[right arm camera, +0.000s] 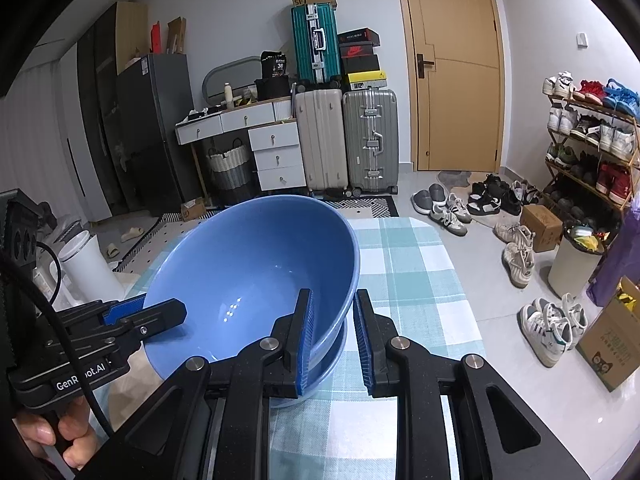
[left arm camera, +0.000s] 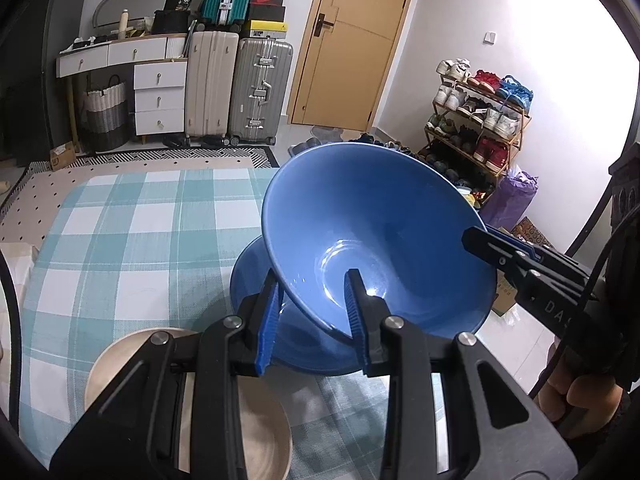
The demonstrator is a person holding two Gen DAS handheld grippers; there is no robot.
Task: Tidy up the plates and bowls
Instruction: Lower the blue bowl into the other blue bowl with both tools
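Note:
A blue bowl (left arm camera: pixel 376 240) is tilted above a second blue bowl (left arm camera: pixel 256 280) that sits on the checked tablecloth (left arm camera: pixel 132 232). My left gripper (left arm camera: pixel 314 296) straddles the tilted bowl's near rim, one finger inside and one outside, with a gap at the outer finger. My right gripper (right arm camera: pixel 332 316) straddles the opposite rim of the same bowl (right arm camera: pixel 248 264), jaws apart; it also shows in the left wrist view (left arm camera: pixel 500 252). The lower bowl (right arm camera: pixel 324 368) peeks out beneath. A beige bowl (left arm camera: pixel 256 432) sits near the left gripper.
The table's far and right edges drop to a tiled floor. A shoe rack (right arm camera: pixel 592 140), loose shoes (right arm camera: pixel 516 256), a bin (right arm camera: pixel 576 260), a cardboard box (right arm camera: pixel 612 344), suitcases (right arm camera: pixel 348 136) and a white dresser (right arm camera: pixel 260 140) stand around the room.

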